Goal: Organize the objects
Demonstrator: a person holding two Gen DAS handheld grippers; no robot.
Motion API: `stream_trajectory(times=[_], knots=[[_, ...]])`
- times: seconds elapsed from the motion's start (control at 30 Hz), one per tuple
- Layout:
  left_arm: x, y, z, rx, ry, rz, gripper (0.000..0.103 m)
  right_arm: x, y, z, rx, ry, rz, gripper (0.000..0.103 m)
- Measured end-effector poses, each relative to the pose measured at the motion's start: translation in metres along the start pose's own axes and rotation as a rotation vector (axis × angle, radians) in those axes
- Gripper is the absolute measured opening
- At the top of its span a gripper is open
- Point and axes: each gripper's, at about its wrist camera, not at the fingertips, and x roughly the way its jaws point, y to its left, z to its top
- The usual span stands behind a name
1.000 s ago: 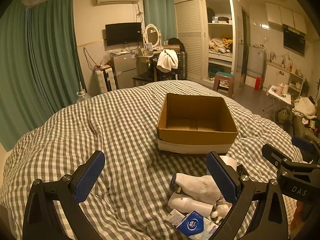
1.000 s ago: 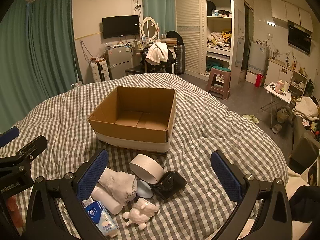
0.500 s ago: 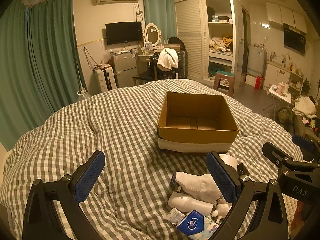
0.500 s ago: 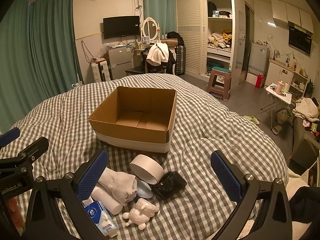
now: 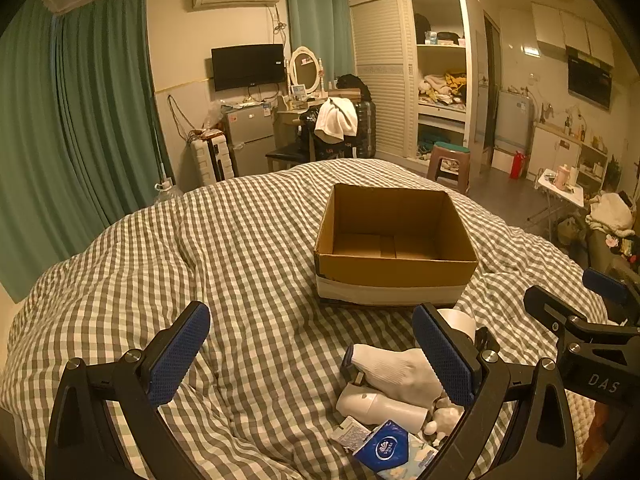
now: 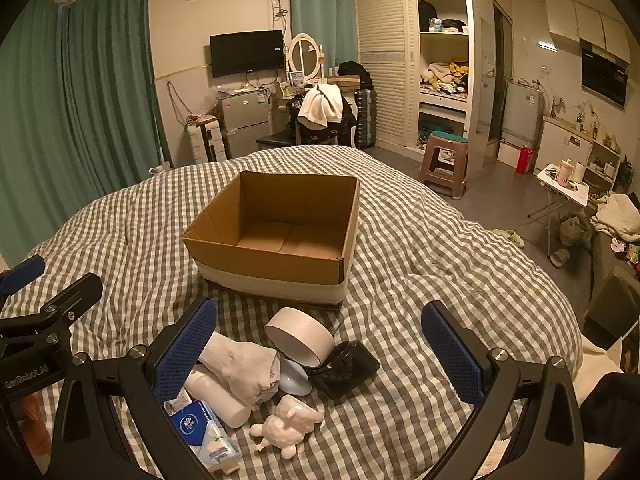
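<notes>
Left gripper (image 5: 312, 350): jaws wide, holding nothing
Right gripper (image 6: 320, 344): jaws wide, holding nothing
Box (image 6: 276, 236): mid-bed (image 6: 420, 240); nothing inside
Pile: sock (image 6: 244, 368), tape (image 6: 300, 336), tissues (image 6: 204, 436) near the bed's near edge, before the box

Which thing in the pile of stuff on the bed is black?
The shiny black crumpled bag, just right of the tape roll. The sock, bottle and toy lamb are all white or pale.

- Bed cover (image 6: 420, 240): grey and white check.
- Cardboard box (image 6: 276, 240): brown, white band around base.
- Sock (image 6: 244, 364): white.
- Tissue packet (image 6: 200, 432): blue and white.
- Curtains (image 6: 80, 100): teal green.
- Gripper pads (image 6: 184, 348): blue, textured.
</notes>
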Motion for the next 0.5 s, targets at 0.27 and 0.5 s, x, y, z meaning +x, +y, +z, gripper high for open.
stream_trajectory(times=[0.27,0.5], knots=[[0.001,-0.002,0.001,0.011,0.007,-0.012,0.103,-0.002,0.002,0.002,-0.016,-0.015,0.014,0.103],[0.004,0.004,0.002,-0.022,0.025,-0.029,0.103,-0.002,0.002,0.015,-0.075,-0.014,0.055,0.103]])
